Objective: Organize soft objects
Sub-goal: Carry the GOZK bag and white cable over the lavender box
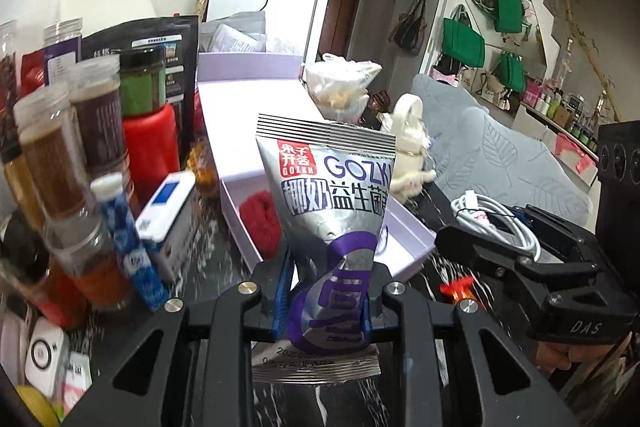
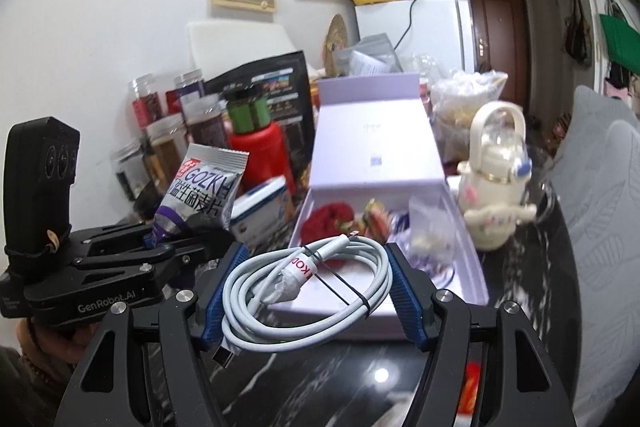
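Observation:
My left gripper (image 1: 326, 301) is shut on a silver and purple GOZKH snack pouch (image 1: 332, 195), held upright above the dark marble table; the pouch also shows in the right wrist view (image 2: 204, 183). My right gripper (image 2: 312, 291) is shut on a coiled white cable (image 2: 308, 295), also seen in the left wrist view (image 1: 496, 219). Ahead lies an open lilac box (image 2: 468, 267) holding a red fluffy thing (image 2: 328, 219), candy wrappers (image 2: 376, 219) and a clear bag (image 2: 432, 235). The box also shows in the left wrist view (image 1: 412, 227).
Jars and bottles (image 1: 60, 163) crowd the left. A red bottle (image 2: 260, 155), a blue and white carton (image 2: 260, 207), a cream teapot-shaped figure (image 2: 496, 187) and a plastic bag of food (image 2: 460, 107) surround the box. A grey quilted sofa (image 2: 600, 227) is on the right.

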`<action>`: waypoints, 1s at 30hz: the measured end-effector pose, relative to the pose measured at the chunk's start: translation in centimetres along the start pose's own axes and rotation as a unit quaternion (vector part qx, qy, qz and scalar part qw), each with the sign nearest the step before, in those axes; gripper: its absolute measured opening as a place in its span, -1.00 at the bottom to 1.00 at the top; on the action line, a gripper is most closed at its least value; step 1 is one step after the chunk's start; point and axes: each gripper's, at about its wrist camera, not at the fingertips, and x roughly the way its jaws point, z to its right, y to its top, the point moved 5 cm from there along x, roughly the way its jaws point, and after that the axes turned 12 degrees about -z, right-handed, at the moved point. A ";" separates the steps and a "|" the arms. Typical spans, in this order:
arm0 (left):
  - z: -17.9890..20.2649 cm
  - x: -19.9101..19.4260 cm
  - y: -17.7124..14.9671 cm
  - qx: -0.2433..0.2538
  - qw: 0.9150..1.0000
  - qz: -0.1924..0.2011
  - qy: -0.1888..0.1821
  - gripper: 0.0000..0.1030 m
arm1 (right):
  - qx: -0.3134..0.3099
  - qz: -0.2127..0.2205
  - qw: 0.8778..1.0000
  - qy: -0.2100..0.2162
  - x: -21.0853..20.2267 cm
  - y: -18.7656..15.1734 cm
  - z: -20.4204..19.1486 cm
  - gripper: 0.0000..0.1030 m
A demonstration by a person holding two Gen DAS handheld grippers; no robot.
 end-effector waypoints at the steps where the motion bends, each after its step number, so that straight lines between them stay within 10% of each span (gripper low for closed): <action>1: -0.2 0.2 0.6 -0.001 1.000 0.002 -0.001 -0.48 | 0.000 0.001 1.000 -0.003 0.1 0.5 0.2 0.33; 20: -1.7 5.1 11.4 0.017 0.999 0.035 0.019 -0.48 | 0.019 0.009 0.999 -0.047 4.9 9.3 6.2 0.33; 30: -1.5 8.9 12.0 0.040 0.999 0.002 0.037 -0.48 | 0.046 -0.009 0.996 -0.075 8.2 9.9 9.7 0.33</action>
